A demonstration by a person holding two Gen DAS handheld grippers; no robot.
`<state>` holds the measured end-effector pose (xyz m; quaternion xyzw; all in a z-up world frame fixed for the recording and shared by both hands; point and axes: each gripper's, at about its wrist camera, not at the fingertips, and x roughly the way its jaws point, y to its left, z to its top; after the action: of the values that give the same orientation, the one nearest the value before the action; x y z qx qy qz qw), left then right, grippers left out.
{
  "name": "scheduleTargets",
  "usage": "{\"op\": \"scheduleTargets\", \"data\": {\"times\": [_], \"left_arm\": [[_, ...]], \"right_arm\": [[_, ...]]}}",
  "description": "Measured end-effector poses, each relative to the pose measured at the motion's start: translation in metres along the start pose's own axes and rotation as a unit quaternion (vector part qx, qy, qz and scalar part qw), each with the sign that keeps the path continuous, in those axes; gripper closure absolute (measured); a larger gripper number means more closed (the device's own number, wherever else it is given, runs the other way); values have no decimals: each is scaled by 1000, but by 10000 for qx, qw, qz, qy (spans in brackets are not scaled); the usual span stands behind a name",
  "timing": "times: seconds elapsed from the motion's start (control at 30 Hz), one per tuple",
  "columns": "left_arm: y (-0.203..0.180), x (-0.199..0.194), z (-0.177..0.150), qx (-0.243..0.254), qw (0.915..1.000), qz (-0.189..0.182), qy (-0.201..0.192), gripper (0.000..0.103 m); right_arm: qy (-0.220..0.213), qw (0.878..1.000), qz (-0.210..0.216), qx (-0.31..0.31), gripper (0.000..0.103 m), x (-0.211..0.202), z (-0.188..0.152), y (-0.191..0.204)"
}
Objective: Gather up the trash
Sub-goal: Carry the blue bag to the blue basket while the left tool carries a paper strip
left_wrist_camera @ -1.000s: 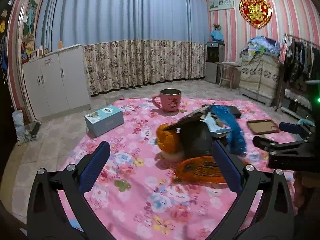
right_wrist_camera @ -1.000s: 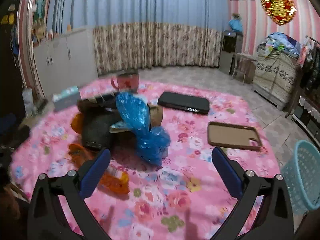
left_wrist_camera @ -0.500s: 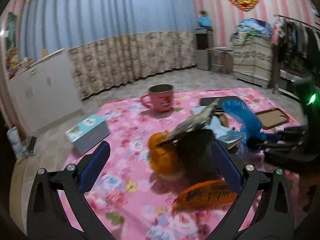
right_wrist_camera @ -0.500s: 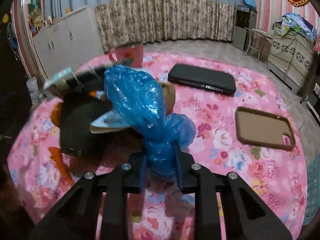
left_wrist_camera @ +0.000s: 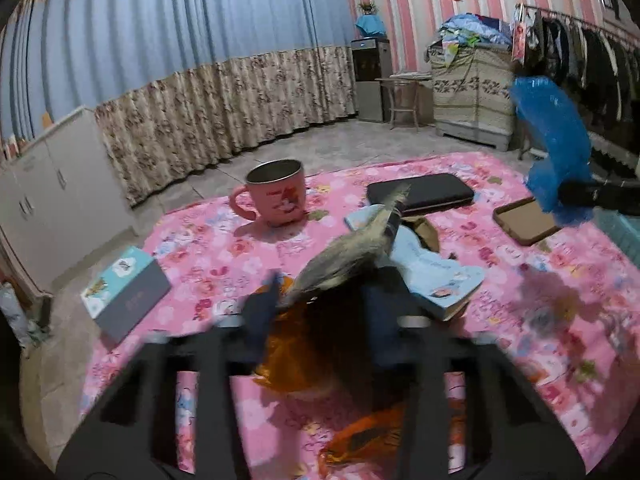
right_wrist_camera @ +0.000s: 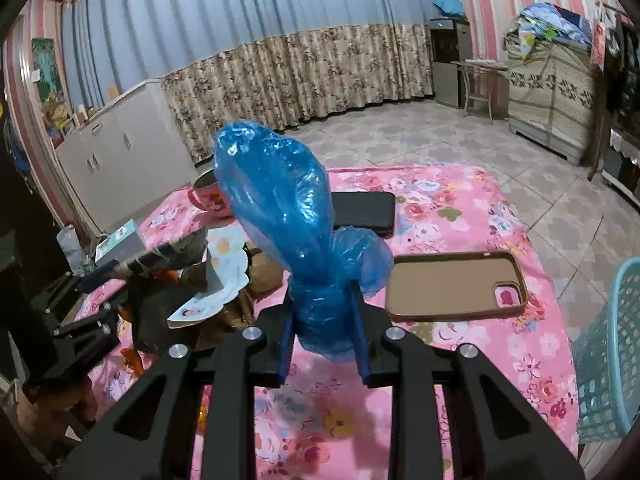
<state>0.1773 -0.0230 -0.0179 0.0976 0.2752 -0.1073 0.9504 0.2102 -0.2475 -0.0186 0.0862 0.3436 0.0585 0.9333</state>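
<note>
A lived-in room of a home

We saw pink striped walls [left_wrist_camera: 404, 40], long blue curtains [left_wrist_camera: 180, 40], white cabinets [right_wrist_camera: 120, 152] far left, hanging clothes [left_wrist_camera: 580, 52] far right, and a flowered pink cloth [right_wrist_camera: 460, 208] nearby.

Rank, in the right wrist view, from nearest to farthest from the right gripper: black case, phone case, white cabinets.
1. Phone case, just right of the right gripper.
2. Black case, farther back behind the blue bag.
3. White cabinets, far left by the wall.

Your left wrist view sits low over the tablecloth's [left_wrist_camera: 224, 248] near edge; right view higher. Both face the curtain [right_wrist_camera: 304, 64], sharing the mug [left_wrist_camera: 276, 196].
</note>
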Motion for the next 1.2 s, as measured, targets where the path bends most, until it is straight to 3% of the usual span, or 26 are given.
{"op": "scheduleTargets", "data": {"times": [0.03, 0.1, 0.17, 0.4, 0.6, 0.77, 0.9, 1.03, 1.2], "left_arm": [[1, -2, 0, -68, 9999, -124, -33, 89], [2, -6, -1, -97, 9998, -156, -95, 101], [3, -13, 0, -140, 9996, -127, -203, 103], [8, -41, 16, -351, 9978, 15, -568, 103], [-7, -57, 45, -389, 9959, 28, -812, 103], [-59, -68, 73, -298, 9925, -476, -1083, 103], [-121, -67, 94, -208, 9872, -1099, -1138, 103], [-197, -58, 110, -149, 9758, -1893, -1086, 103], [-289, -40, 112, -59, 9579, -2749, -824, 103]], "right_arm": [[-3, 10000, -5, -27, 77, 0, 0, 1], [-35, 9999, -51, -110, 77, 0, -2, 4], [-70, 9999, -52, -144, 77, -3, -2, 7], [-327, 9994, -123, 7, 77, -20, 1, 1], [-906, 9953, -343, 15, 78, -61, 10, -14], [-1326, 9878, -784, 233, 78, -109, 13, -59], [-1395, 9790, -1483, 47, 78, -144, 10, -104], [-1400, 9654, -2059, 779, 78, -182, -8, -186], [-1287, 9494, -2413, 1547, 78, -205, -37, -258]]}}
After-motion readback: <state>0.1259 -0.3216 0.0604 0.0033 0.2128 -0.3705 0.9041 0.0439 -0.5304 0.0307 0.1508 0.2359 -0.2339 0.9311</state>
